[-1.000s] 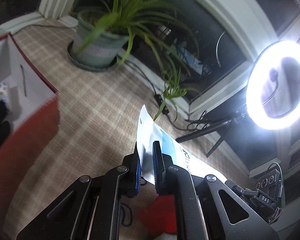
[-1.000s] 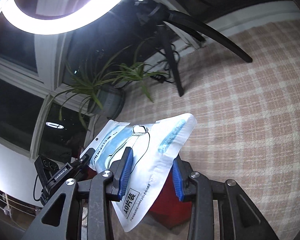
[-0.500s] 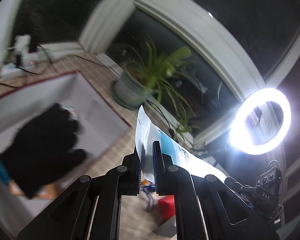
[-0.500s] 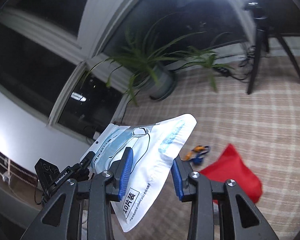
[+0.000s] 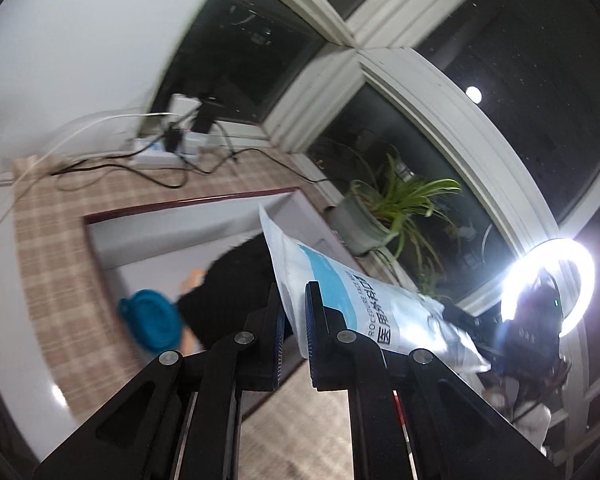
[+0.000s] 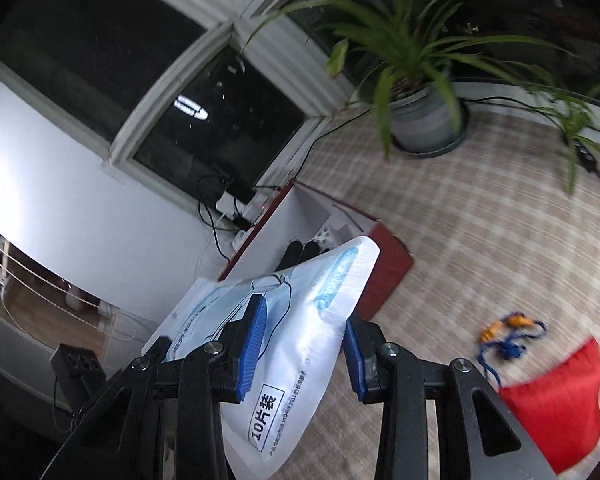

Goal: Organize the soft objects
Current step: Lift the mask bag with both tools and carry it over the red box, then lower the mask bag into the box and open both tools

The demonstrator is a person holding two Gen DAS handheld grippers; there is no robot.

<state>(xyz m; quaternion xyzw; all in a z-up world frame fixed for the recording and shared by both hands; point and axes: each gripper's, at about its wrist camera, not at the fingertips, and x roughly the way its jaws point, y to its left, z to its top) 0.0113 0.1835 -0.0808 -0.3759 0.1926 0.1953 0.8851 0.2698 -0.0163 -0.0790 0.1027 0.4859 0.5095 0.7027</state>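
Note:
A white and blue face-mask packet (image 5: 340, 292) hangs in the air between both grippers. My left gripper (image 5: 294, 320) is shut on its thin edge. My right gripper (image 6: 304, 340) is shut across the width of the packet (image 6: 300, 320), blue pads pressing on both sides. Below and beyond the packet lies an open box with a dark red rim (image 5: 188, 202) and white inside; in the right wrist view its red wall (image 6: 388, 264) shows. A black glove (image 5: 236, 292) and a blue round item (image 5: 152, 320) lie in the box. The packet hides part of the box.
On the checked floor lie a red cloth (image 6: 556, 400) and an orange and blue cord item (image 6: 508, 332). A potted plant (image 6: 424, 120) stands by the window. A ring light (image 5: 548, 280) glares at the right. A power strip with cables (image 5: 168, 148) lies by the wall.
Both grippers have carried the packet away from the plant and the ring light to just over the open box. The black glove and blue item have come into view. Both grips are unchanged.

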